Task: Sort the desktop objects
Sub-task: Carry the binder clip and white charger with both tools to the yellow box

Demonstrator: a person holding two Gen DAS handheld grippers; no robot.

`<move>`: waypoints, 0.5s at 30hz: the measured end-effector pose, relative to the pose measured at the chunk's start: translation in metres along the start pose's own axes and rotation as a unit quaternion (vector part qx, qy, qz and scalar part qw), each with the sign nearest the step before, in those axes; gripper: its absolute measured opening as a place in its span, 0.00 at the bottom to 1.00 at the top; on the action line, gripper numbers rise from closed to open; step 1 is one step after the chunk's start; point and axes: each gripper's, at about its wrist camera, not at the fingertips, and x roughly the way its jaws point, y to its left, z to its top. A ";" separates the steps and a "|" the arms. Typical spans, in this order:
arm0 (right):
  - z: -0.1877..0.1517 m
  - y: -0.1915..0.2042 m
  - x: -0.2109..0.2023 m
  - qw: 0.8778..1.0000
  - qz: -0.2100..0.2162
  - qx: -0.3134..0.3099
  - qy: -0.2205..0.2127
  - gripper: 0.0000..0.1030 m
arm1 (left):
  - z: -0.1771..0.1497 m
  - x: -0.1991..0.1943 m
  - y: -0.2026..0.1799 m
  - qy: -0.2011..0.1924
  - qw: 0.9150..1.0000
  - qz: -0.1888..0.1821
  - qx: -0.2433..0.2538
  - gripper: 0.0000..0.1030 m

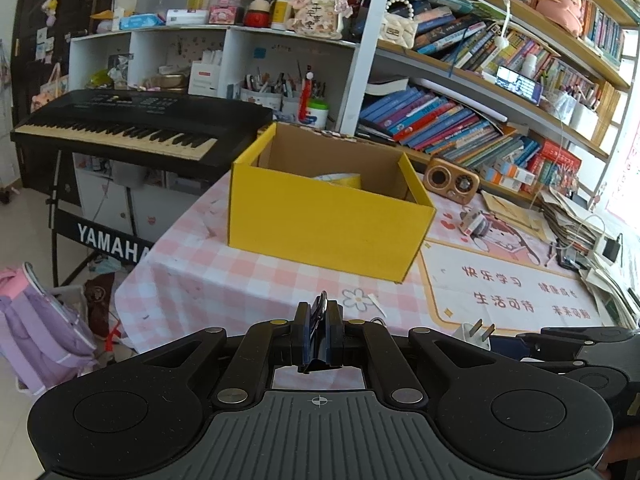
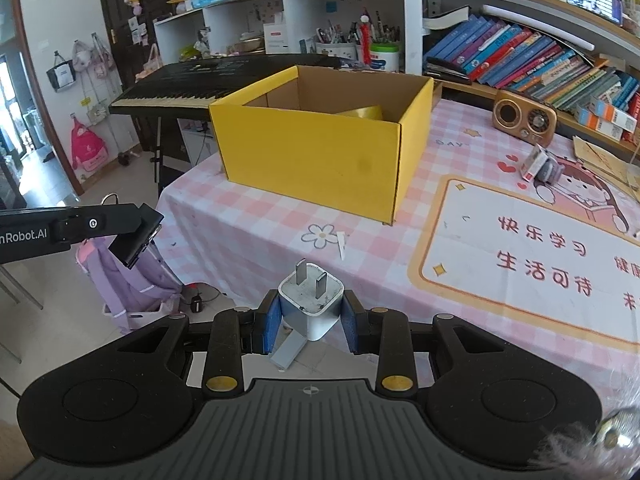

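Observation:
An open yellow cardboard box (image 1: 326,220) stands on the pink checked tablecloth, also in the right wrist view (image 2: 316,156); a yellow tape roll (image 2: 360,112) lies inside. My right gripper (image 2: 311,322) is shut on a white charger plug (image 2: 311,304), prongs up, above the table's near edge. The plug also shows in the left wrist view (image 1: 476,334). My left gripper (image 1: 319,338) is shut on a thin dark blue object (image 1: 318,320), short of the box. It appears in the right wrist view (image 2: 134,240) at the left.
A small wooden radio (image 2: 524,118) and a small pack (image 2: 538,164) sit at the back right on the table. A printed desk mat (image 2: 532,264) covers the right side. A Yamaha keyboard (image 1: 132,124) stands left of the table. Bookshelves line the back.

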 end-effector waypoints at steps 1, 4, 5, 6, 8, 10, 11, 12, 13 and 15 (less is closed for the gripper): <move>0.002 -0.001 0.002 1.000 0.001 -0.001 -0.001 0.29 | 0.002 0.002 0.001 -0.001 1.000 0.001 0.000 0.05; 0.013 -0.006 0.007 1.000 0.001 -0.005 -0.008 0.29 | 0.012 0.009 0.001 -0.007 1.000 0.005 0.000 0.05; 0.018 -0.008 0.009 1.000 0.002 -0.006 -0.012 0.29 | 0.016 0.012 0.000 -0.010 1.000 0.005 0.000 0.05; 0.023 -0.011 0.011 1.000 0.002 -0.007 -0.015 0.29 | 0.020 0.014 0.000 -0.012 1.000 0.006 0.000 0.05; 0.034 -0.016 0.016 1.000 0.005 -0.008 -0.022 0.29 | 0.031 0.021 -0.001 -0.019 1.000 0.007 0.002 0.05; 0.047 -0.021 0.020 0.999 0.008 -0.009 -0.031 0.29 | 0.042 0.028 -0.002 -0.027 1.000 0.008 0.004 0.05; 0.054 -0.024 0.022 0.999 0.010 -0.010 -0.036 0.29 | 0.048 0.032 -0.003 -0.032 0.999 0.009 0.005 0.05; 0.062 -0.027 0.024 0.999 0.012 -0.011 -0.043 0.29 | 0.054 0.036 -0.003 -0.036 0.999 0.009 0.006 0.05; 0.070 -0.029 0.026 0.999 0.014 -0.013 -0.048 0.29 | 0.061 0.041 -0.004 -0.041 0.999 0.010 0.007 0.05; 0.085 -0.034 0.030 0.998 0.020 -0.020 -0.062 0.29 | 0.074 0.050 -0.007 -0.051 0.999 0.011 0.011 0.05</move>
